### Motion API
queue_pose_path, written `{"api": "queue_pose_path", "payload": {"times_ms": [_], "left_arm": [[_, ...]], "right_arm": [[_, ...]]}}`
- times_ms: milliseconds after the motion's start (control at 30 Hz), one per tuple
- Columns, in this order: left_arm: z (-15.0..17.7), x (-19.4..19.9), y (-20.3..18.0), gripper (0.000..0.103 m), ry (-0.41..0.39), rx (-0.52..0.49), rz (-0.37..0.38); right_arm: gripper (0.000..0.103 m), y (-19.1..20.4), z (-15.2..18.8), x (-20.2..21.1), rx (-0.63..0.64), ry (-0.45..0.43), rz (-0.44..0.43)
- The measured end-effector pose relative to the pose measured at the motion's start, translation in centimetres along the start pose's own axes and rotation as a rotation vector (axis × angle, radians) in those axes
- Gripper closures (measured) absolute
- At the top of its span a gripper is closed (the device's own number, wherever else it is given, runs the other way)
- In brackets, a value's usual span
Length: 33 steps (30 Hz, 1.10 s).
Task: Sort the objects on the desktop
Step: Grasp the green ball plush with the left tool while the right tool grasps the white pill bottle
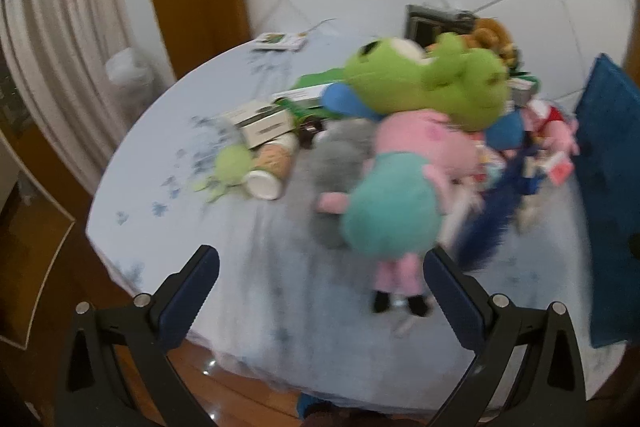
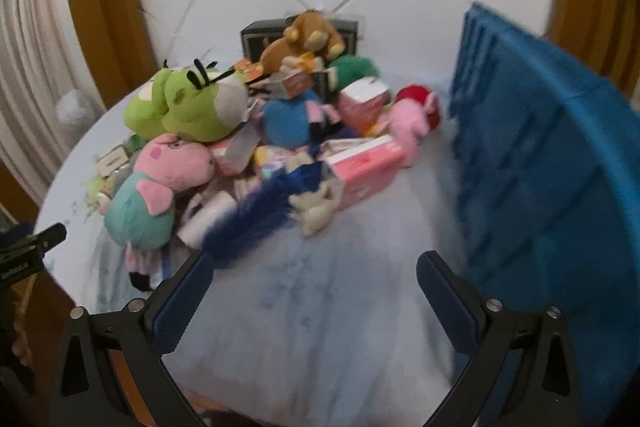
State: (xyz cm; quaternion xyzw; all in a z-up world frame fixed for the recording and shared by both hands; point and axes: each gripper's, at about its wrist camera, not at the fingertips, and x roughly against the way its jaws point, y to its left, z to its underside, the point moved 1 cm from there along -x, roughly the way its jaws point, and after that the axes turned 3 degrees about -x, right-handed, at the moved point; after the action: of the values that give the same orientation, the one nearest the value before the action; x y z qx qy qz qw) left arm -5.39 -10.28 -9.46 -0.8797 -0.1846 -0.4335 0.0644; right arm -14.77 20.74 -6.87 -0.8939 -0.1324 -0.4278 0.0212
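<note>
Left wrist view, blurred. Left tongs [image 1: 320,267] at bottom centre, spread wide, nothing between the pads, pointing down over bare light-blue tabletop [image 1: 280,291]. Pig plush in teal dress [image 1: 396,195] lies just above the right pad, its black feet near that pad but apart from it. Green frog plush [image 1: 428,79] sits on top of the pile at centre right, touching the pig's head. Grey plush [image 1: 340,163] just left of the pig. Paper cup [image 1: 272,167] on its side at centre left, small green toy [image 1: 232,163] beside it, white boxes [image 1: 264,123] just above. Small card pack [image 1: 280,41] alone at upper centre-left of the tabletop. Blue crate [image 1: 608,163] at right edge.

Right wrist view, also blurred. Right tongs [image 2: 316,263] at bottom centre, spread wide, empty, above bare tabletop [image 2: 320,327]. Pile of toys fills the middle: pig plush [image 2: 160,183] at left, frog plush [image 2: 188,107] above it, brown plush [image 2: 308,35] at top against a dark box [image 2: 256,35], blue plush [image 2: 288,119] in the centre, pink box [image 2: 368,167] right of centre, small pink-and-red plush [image 2: 416,111] beyond it. Dark-blue fuzzy item [image 2: 256,219] just above the left pad, whether it touches I cannot tell. Blue crate [image 2: 552,163] fills the right side, tilted. Tip of the left tongs [image 2: 48,235] at far left edge.
</note>
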Motion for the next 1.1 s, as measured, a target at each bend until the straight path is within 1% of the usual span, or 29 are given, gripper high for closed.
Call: {"api": "queue_pose_path", "payload": {"times_ms": [67,133,267,367,400,467,533,600,633,733,767,833,867,1000,1067,1100], "left_arm": [[0.0,-0.5,1.4,0.000,0.007,0.013,-0.024],[-0.3,-1.7,3.2,0.000,0.024,0.039,-0.038],[-1.7,-5.0,6.8,0.001,0.051,0.060,-0.063],[-3.0,-7.4,8.9,0.004,0.066,0.043,-0.052],[-3.6,-8.6,9.8,0.005,0.074,0.031,-0.039],[-4.6,-11.0,11.5,0.015,0.089,-0.005,0.001],[-5.5,-13.4,12.7,0.020,0.114,-0.041,0.036],[-6.2,-15.5,13.7,0.021,0.131,-0.079,0.079],[-6.6,-16.6,14.0,0.024,0.141,-0.105,0.091],[-7.6,-19.5,14.2,0.024,0.173,-0.166,0.146],[-7.9,-20.6,14.2,0.024,0.191,-0.184,0.165],[-8.1,-22.0,14.1,0.024,0.208,-0.204,0.189],[-8.3,-22.9,13.9,0.024,0.223,-0.218,0.211],[-8.2,-24.9,13.3,0.025,0.264,-0.275,0.248],[-7.9,-25.8,13.3,0.041,0.300,-0.280,0.294],[-7.5,-26.0,13.5,0.041,0.317,-0.283,0.311]], "right_arm": [[0.000,0.1,-0.3,-1.3,-0.008,0.027,-0.037],[0.000,0.9,-0.5,-2.4,0.007,0.054,-0.049],[0.000,3.9,-1.1,-3.6,0.054,0.072,-0.059],[0.000,6.7,-1.6,-4.5,0.060,0.071,-0.075],[0.000,8.0,-1.8,-4.9,0.060,0.069,-0.082],[0.000,10.5,-2.4,-5.9,0.057,0.067,-0.080],[0.000,13.4,-3.1,-6.9,0.042,0.072,-0.080],[0.000,16.5,-3.8,-7.9,0.026,0.082,-0.094],[0.000,18.1,-4.2,-8.5,0.021,0.088,-0.085],[0.001,21.3,-4.9,-9.6,0.001,0.094,-0.061],[0.004,22.3,-5.2,-10.0,-0.004,0.097,-0.062],[0.029,24.3,-5.5,-10.8,-0.002,0.116,-0.053],[0.033,25.3,-5.7,-11.5,0.000,0.133,-0.051],[0.033,28.3,-6.2,-13.4,0.000,0.172,-0.057],[0.033,30.0,-6.6,-14.5,0.013,0.186,-0.065],[0.033,30.6,-6.8,-15.0,0.020,0.194,-0.072]]}}
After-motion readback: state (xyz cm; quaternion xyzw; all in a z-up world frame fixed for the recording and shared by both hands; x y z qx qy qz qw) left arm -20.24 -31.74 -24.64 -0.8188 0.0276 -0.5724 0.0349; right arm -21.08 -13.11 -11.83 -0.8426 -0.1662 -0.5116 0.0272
